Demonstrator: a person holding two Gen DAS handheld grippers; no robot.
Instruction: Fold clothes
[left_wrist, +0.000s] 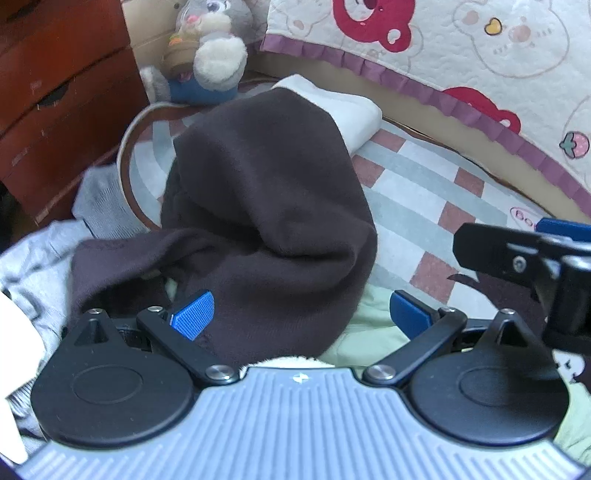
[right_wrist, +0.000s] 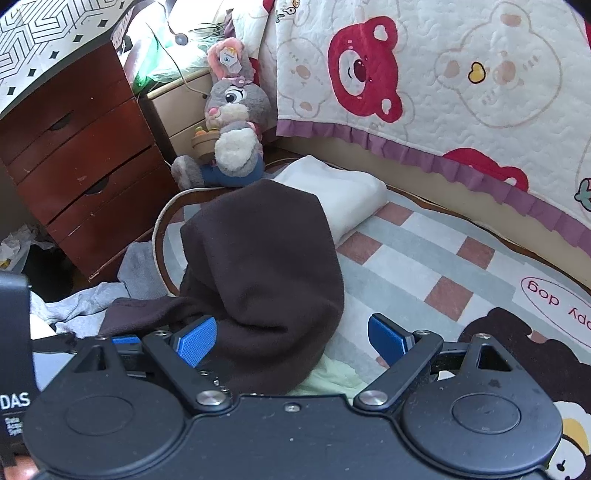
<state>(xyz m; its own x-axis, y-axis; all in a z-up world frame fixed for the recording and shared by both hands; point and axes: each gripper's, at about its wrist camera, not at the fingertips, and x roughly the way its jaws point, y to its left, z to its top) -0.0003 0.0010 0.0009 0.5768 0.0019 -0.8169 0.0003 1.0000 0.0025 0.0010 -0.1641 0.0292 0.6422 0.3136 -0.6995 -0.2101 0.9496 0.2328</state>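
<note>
On the checked rug (right_wrist: 424, 254), the bunched dark brown fleece garment (right_wrist: 266, 266) could be missed or creased by 2 spread-open grippers, left gripper (left_wrist: 301, 314) and right gripper (right_wrist: 291, 339).

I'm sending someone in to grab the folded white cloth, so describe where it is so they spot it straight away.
Start at the red-brown drawer chest and the grey plush rabbit beside it. Just in front of the rabbit, on the checked mat, lies the folded white cloth, partly covered by the dark brown garment. It is the only neatly folded piece; the rest are rumpled.
</note>
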